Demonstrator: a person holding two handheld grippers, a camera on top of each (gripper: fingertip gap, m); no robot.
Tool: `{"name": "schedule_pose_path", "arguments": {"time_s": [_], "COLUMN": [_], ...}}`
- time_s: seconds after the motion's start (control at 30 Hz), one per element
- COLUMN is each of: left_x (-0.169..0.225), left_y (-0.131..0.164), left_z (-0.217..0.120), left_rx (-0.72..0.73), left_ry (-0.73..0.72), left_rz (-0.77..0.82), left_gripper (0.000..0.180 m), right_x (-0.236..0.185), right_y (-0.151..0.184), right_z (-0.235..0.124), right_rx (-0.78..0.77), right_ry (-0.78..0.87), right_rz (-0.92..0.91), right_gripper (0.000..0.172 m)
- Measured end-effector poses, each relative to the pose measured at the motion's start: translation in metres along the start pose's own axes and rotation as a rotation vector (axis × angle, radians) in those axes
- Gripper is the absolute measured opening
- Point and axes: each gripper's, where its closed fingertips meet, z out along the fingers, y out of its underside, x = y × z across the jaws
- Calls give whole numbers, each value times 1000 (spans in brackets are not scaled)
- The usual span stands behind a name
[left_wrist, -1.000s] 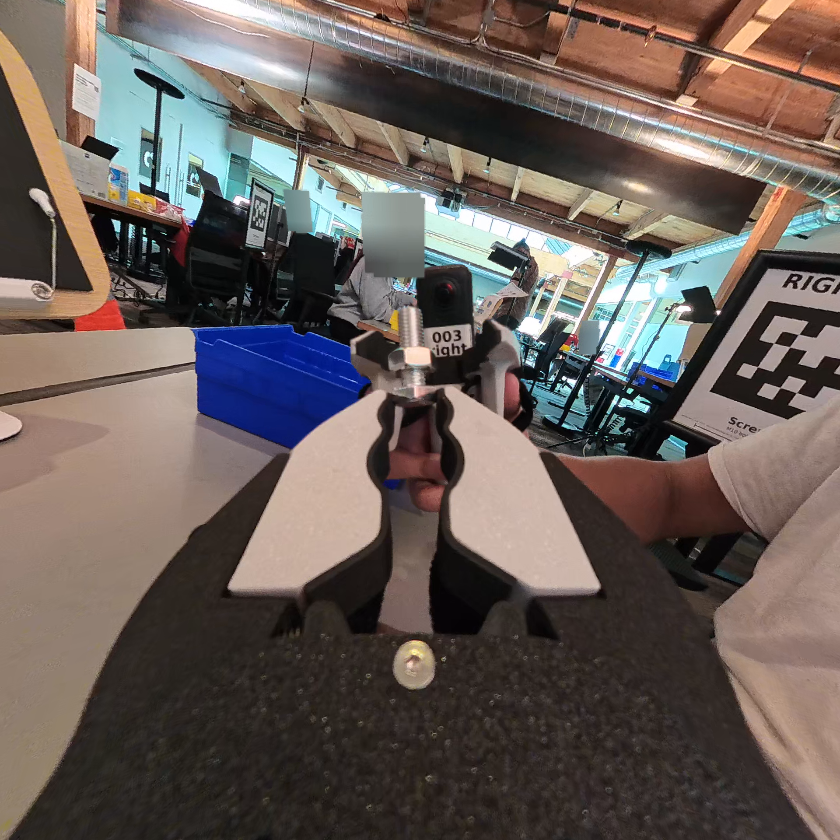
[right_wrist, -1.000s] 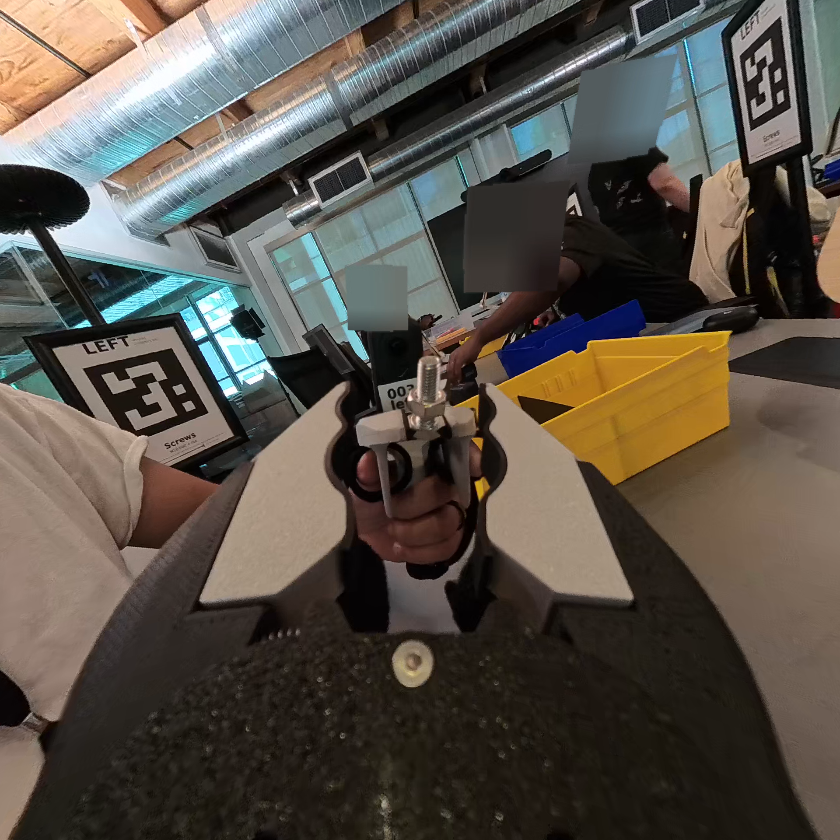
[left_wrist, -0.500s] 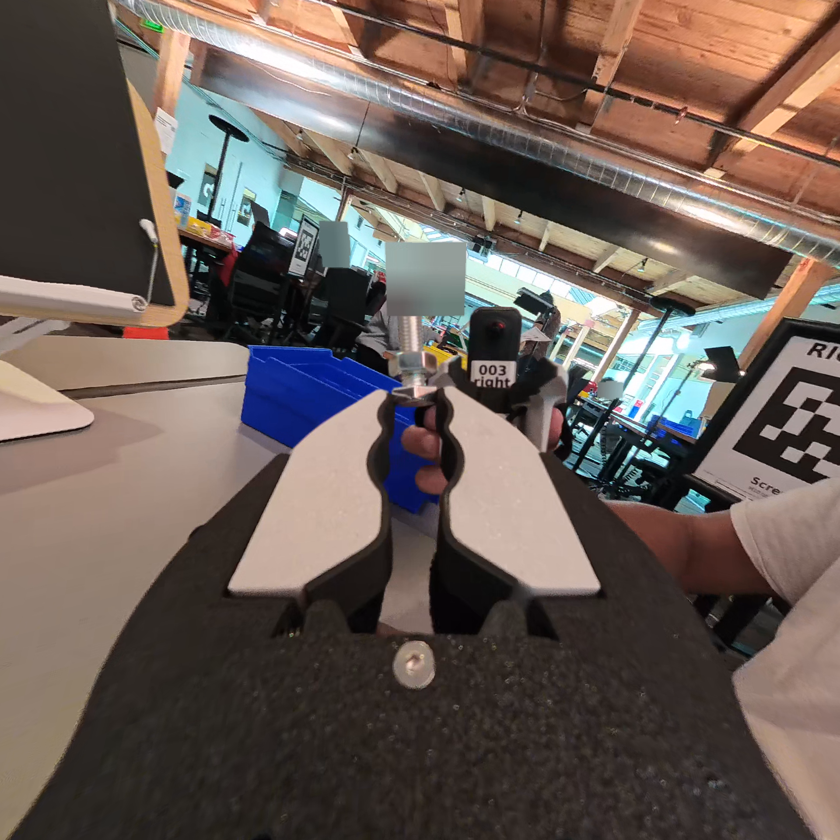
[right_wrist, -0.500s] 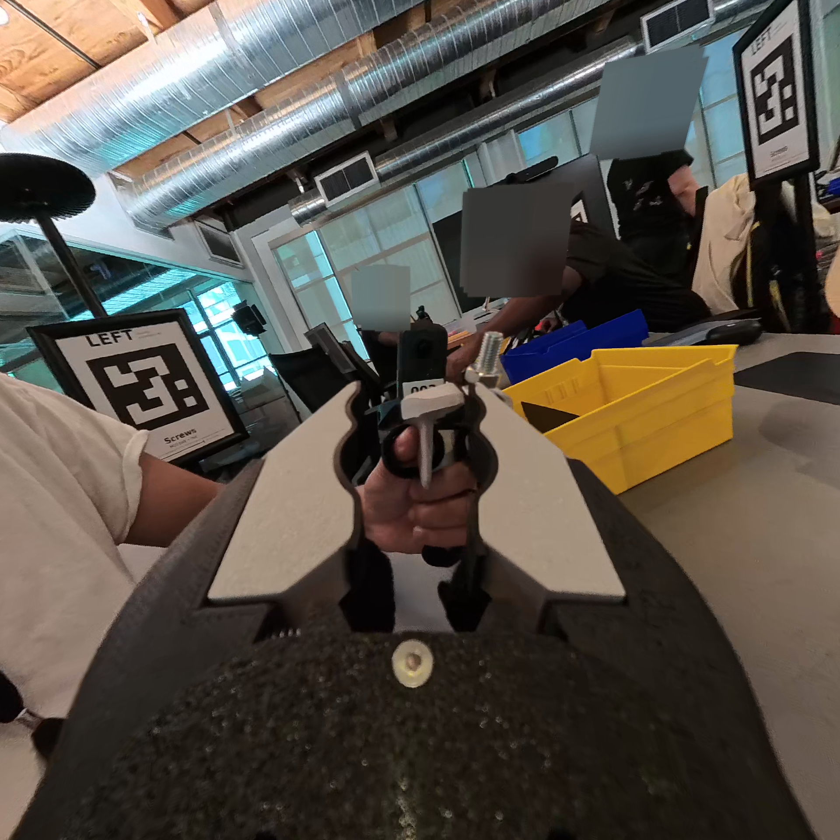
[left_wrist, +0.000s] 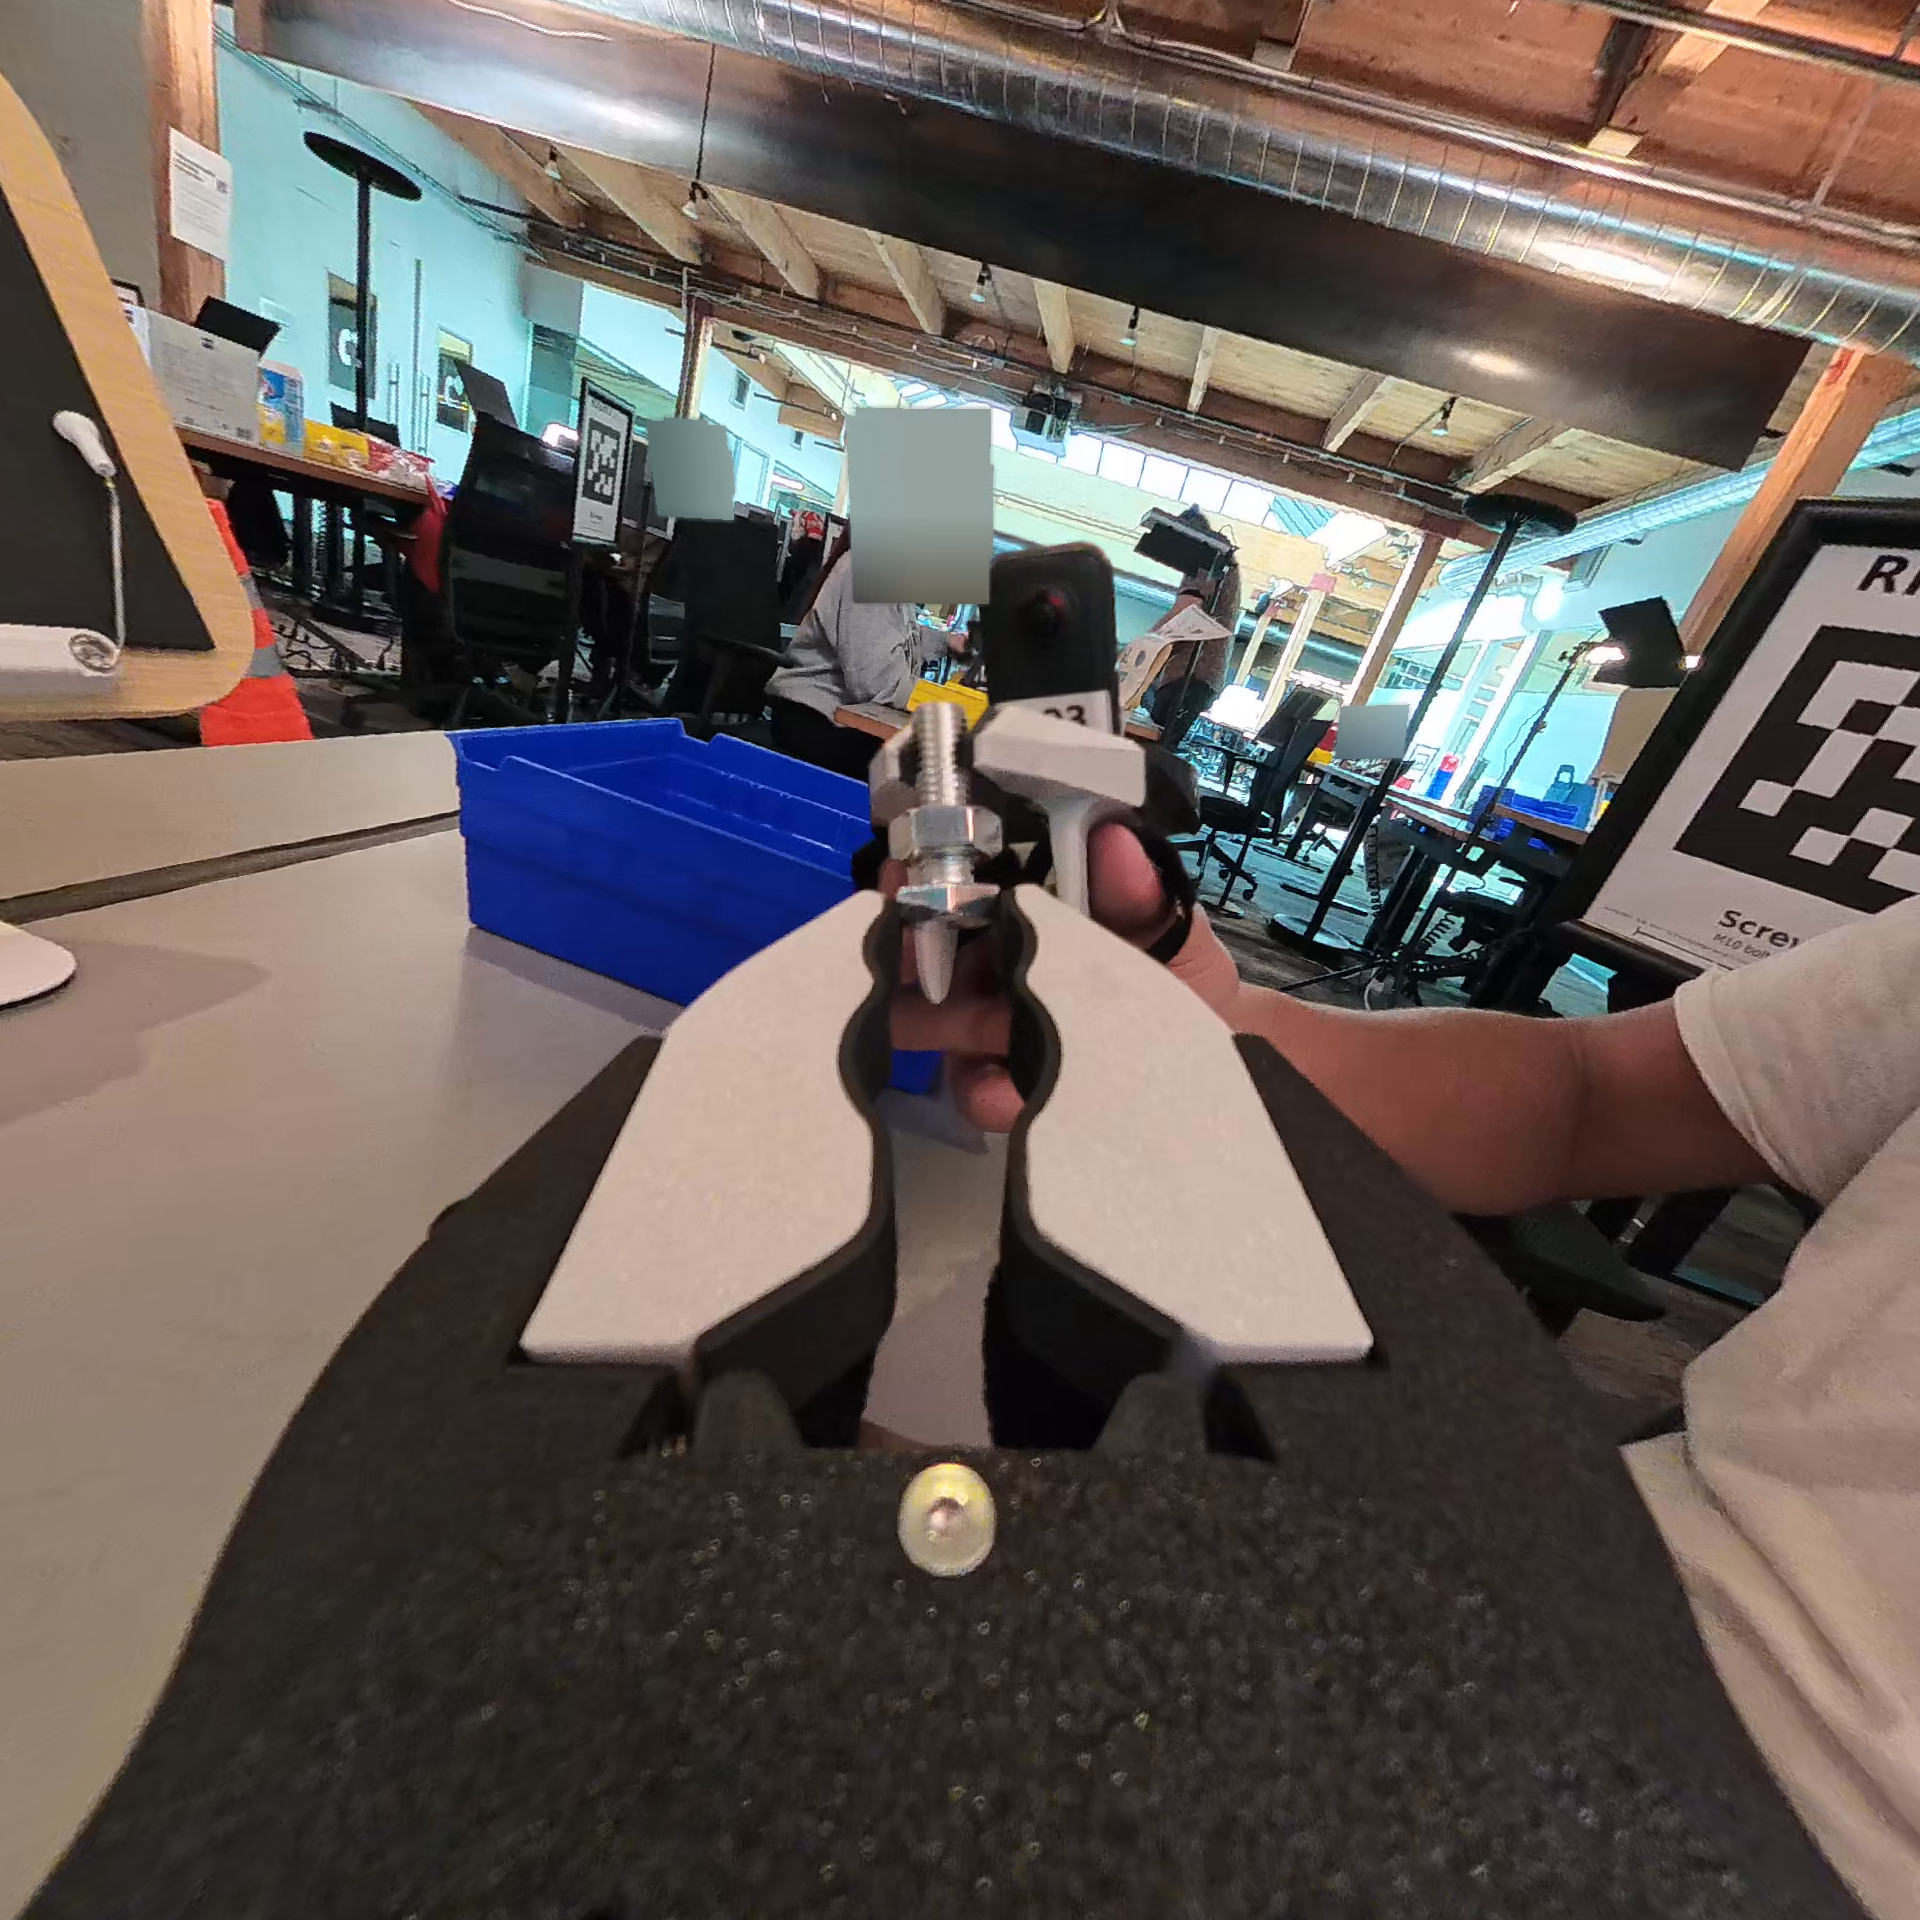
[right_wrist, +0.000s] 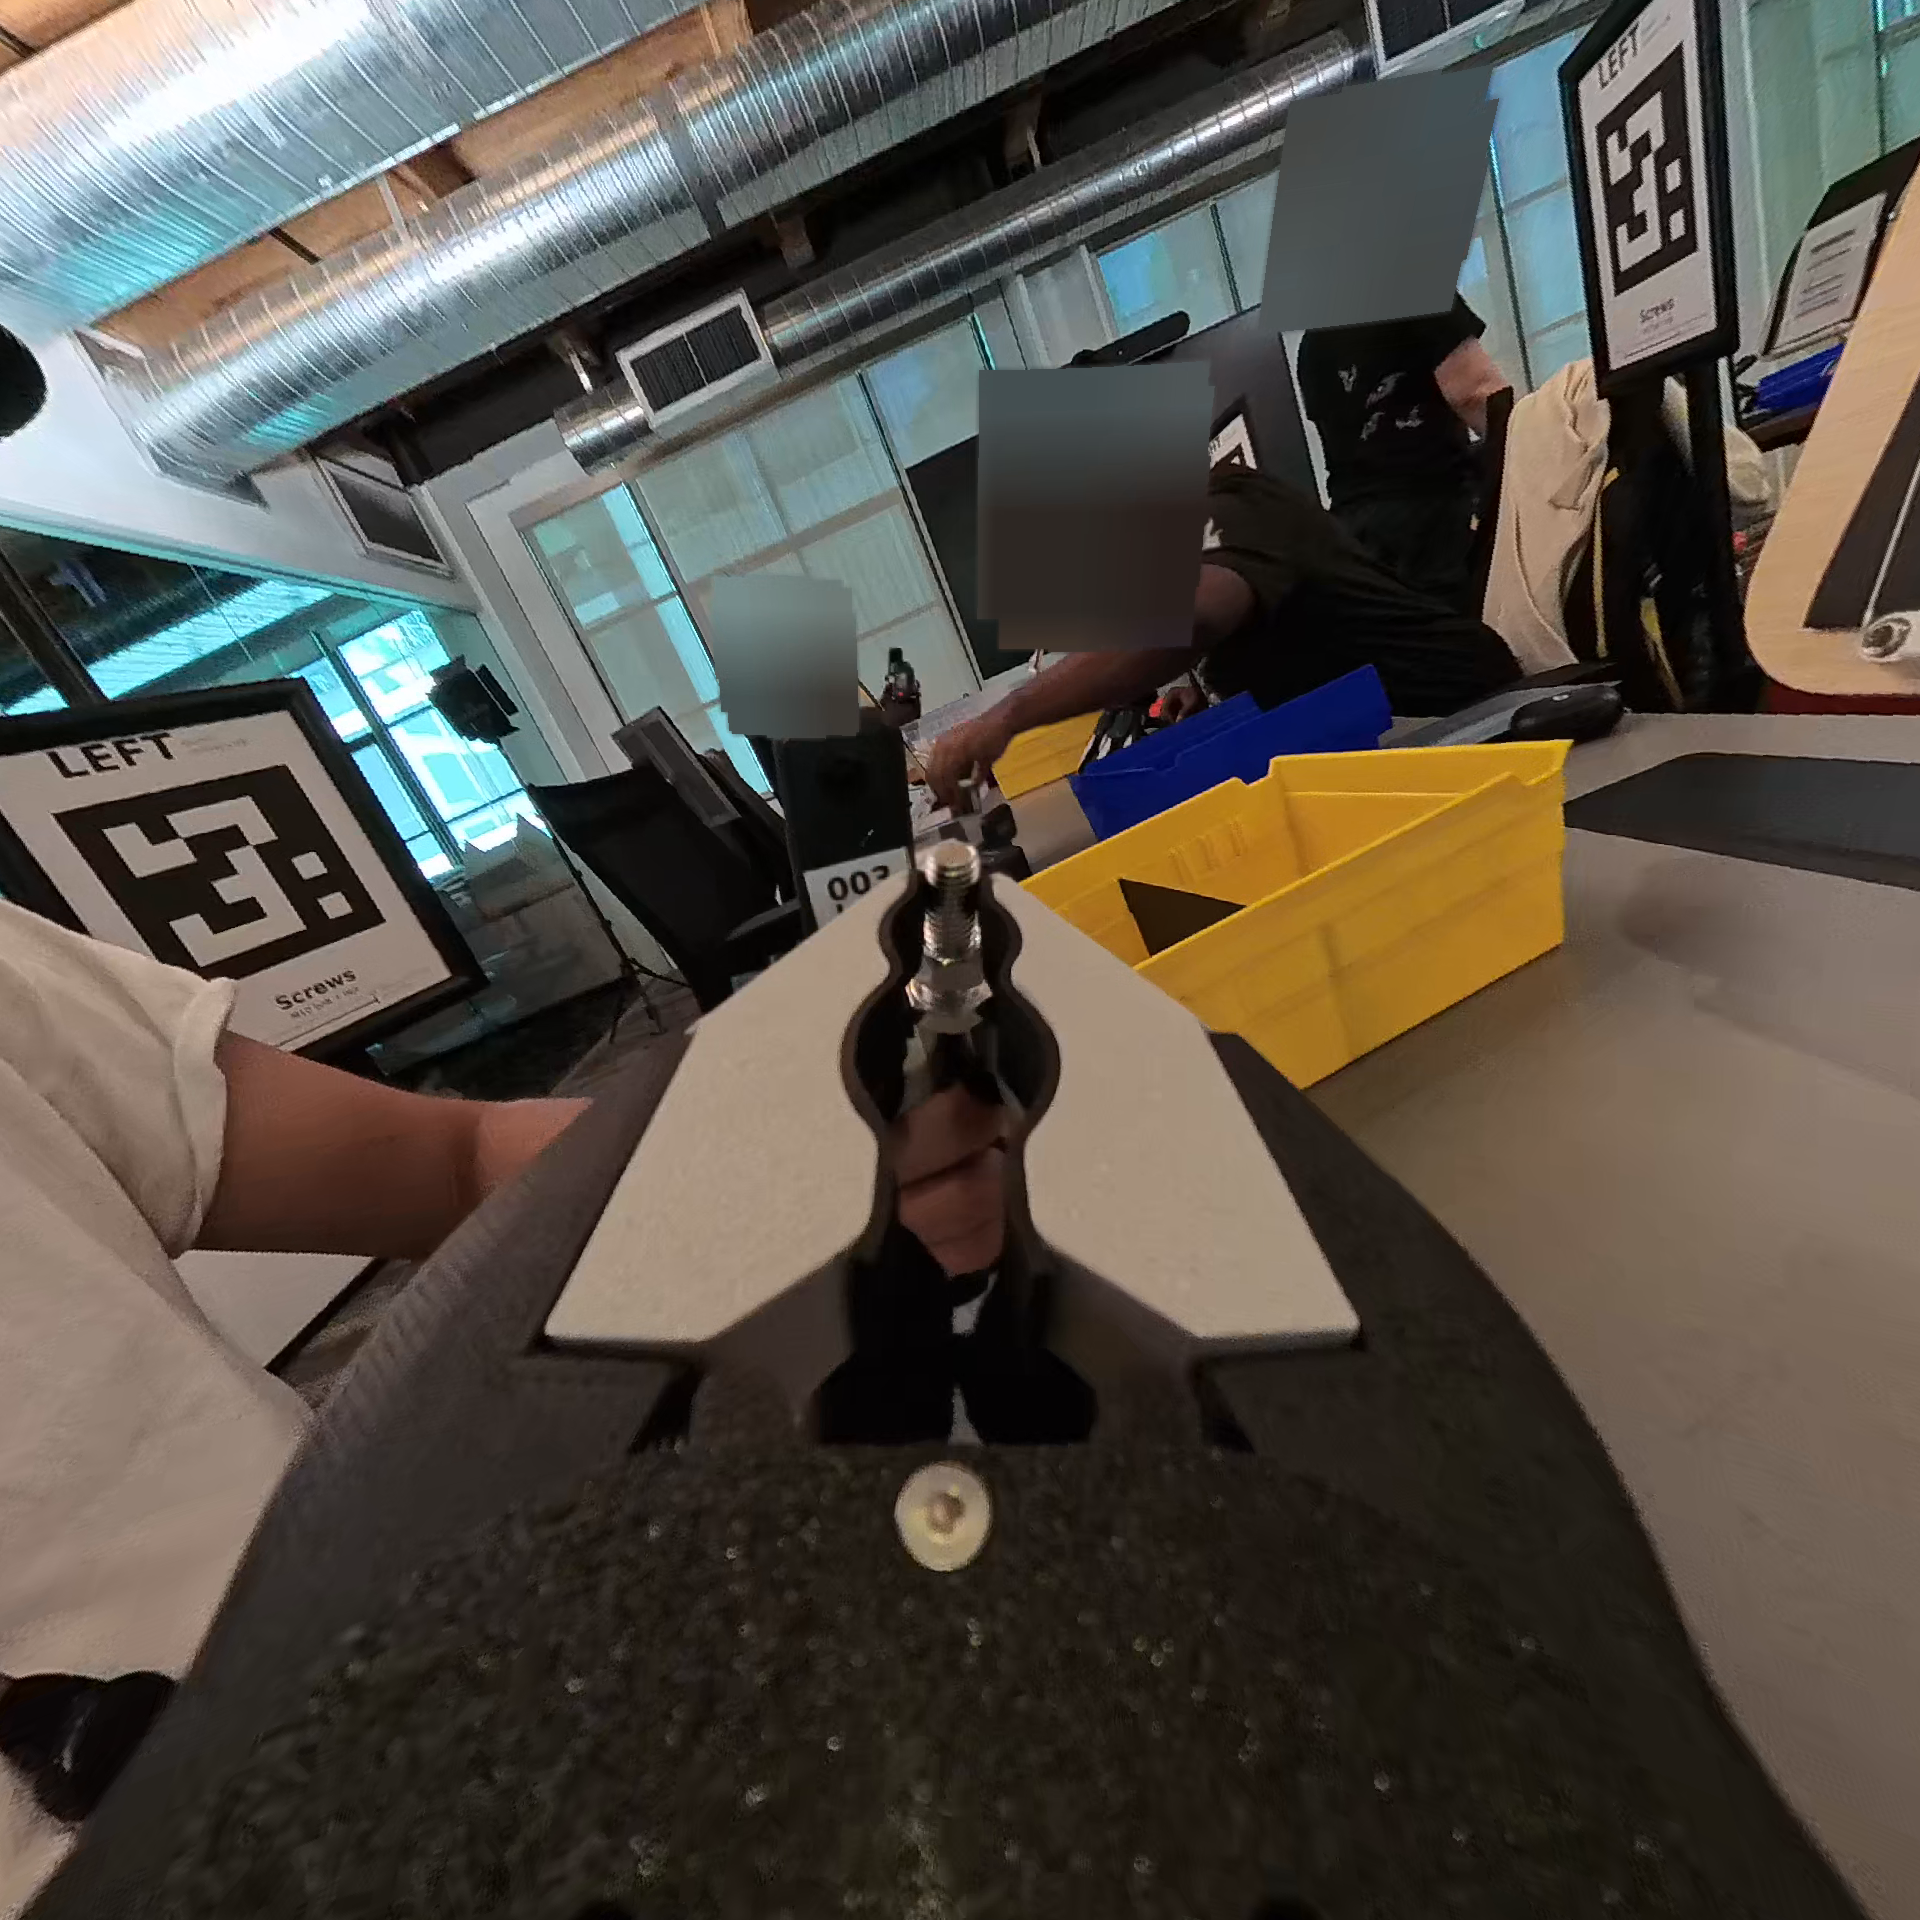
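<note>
Steel bolt (left_wrist: 940, 821) upright: left gripper (left_wrist: 948, 914) clamps its head, right gripper (right_wrist: 951, 914) closed on threaded shank above nut (left_wrist: 945, 831).

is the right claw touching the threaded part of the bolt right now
Touching. In the right wrist view the right claw is closed around the bolt, both pads pressed against its threads above the nut.

blue bin (left_wrist: 665, 821) left, yellow bin (right_wrist: 1351, 914) right, bare table (left_wrist: 260, 1091) between
</note>
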Motion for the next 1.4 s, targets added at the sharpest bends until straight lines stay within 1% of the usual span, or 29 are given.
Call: {"name": "schedule_pose_path", "arguments": {"time_s": [0.1, 0.2, 0.27, 0.33, 0.4, 0.47, 0.57, 0.63, 0.67, 0.7, 0.77, 0.87, 0.93, 1.0, 1.1, 1.2, 1.3, 1.4], "left_x": [-4, -8, -10, -11, -18, -20, -11, -7, -5, -4, -2, 7, 14, 16, 11, 3, 3, 4], "left_y": [3, 9, 15, 20, 24, 21, 17, 25, 31, 37, 44, 45, 45, 46, 52, 55, 50, 51], "left_z": [1, 0, 0, -1, -3, -6, -15, -25, -30, -34, -44, -55, -58, -59, -59, -62, -65, -66], "left_rx": [-11, -38, -70, -100, -134, -136, -97, -91, -108, -129, -151, -145, -135, -136, -177, -209, -183, -187], "left_ry": [-26, -74, -108, -137, -205, -253, -273, -305, -318, -335, -380, -410, -404, -414, -430, -464, -467, -463], "left_rz": [9, 47, 94, 143, 154, 112, 34, 18, 20, 24, 27, 0, -5, 15, 73, 109, 106, 106], "left_gripper": [18, 29, 32, 32, 31, 31, 31, 31, 31, 31, 31, 31, 31, 31, 31, 31, 31, 31], "right_x": [3, 10, 14, 21, 28, 32, 31, 25, 23, 25, 36, 60, 74, 93, 126, 143, 144, 138], "right_y": [3, 6, 4, 0, -7, -21, -55, -78, -90, -101, -118, -138, -140, -135, -107, -69, -29, 6], "right_z": [0, 0, -2, -7, -12, -20, -32, -41, -46, -54, -74, -116, -143, -172, -222, -264, -304, -340], "right_rx": [-28, -69, -89, -118, -163, -202, -239, -255, -264, -279, -346, -440, -494, -578, -800, -1031, -1264, -1489], "right_ry": [36, 109, 150, 214, 292, 362, 429, 404, 396, 408, 440, 566, 629, 716, 841, 904, 955, 983], "right_rz": [-42, -113, -152, -234, -358, -517, -795, -976, -1041, -1070, -1052, -971, -922, -895, -721, -522, -289, -113], "right_gripper": [8, 9, 9, 9, 9, 9, 9, 9, 9, 9, 9, 9, 9, 10, 10, 9, 9, 9]}}
